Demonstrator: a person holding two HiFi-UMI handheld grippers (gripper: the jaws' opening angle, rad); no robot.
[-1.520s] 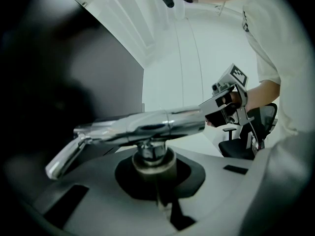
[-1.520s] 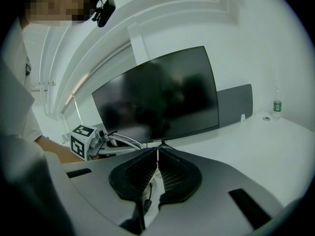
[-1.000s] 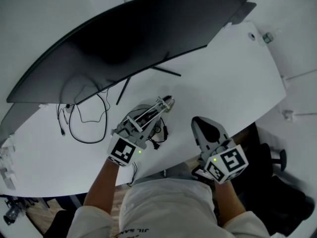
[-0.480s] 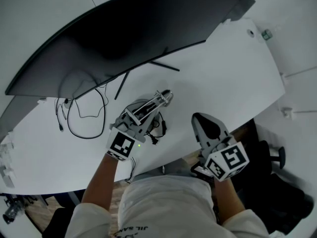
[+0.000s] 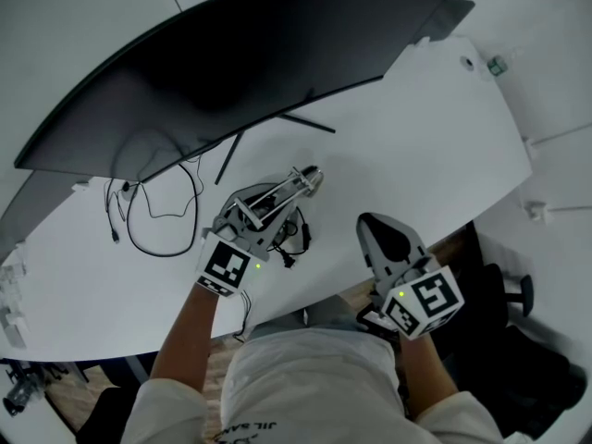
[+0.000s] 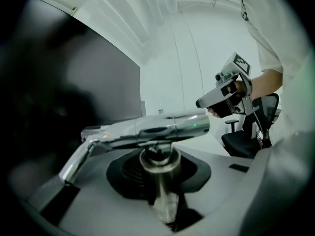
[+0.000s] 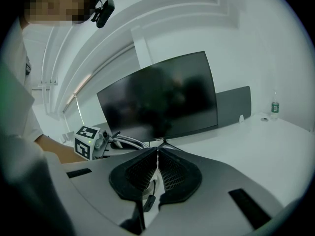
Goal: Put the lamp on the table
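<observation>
The chrome desk lamp (image 5: 294,189) stands on the white table (image 5: 416,137), its arm folded level above the base. In the left gripper view its shiny arm (image 6: 162,129) crosses over the upright post (image 6: 158,163). My left gripper (image 5: 264,215) has just been opening its jaws. The post stands between them, and the dark pads (image 6: 197,173) are off it. My right gripper (image 5: 373,229) hovers near the table's front edge, right of the lamp. Its pads (image 7: 170,173) meet with nothing held.
A large curved monitor (image 5: 240,63) spans the back of the table on thin black legs (image 5: 310,125). Loops of black cable (image 5: 162,220) lie left of the lamp. A small bottle (image 5: 499,66) stands at the far right corner. A black office chair (image 5: 518,294) is beside the person.
The left gripper's jaws have spread apart around the lamp's post, letting it go. Neither hand has shifted noticeably, and the lamp stays where it stood.
</observation>
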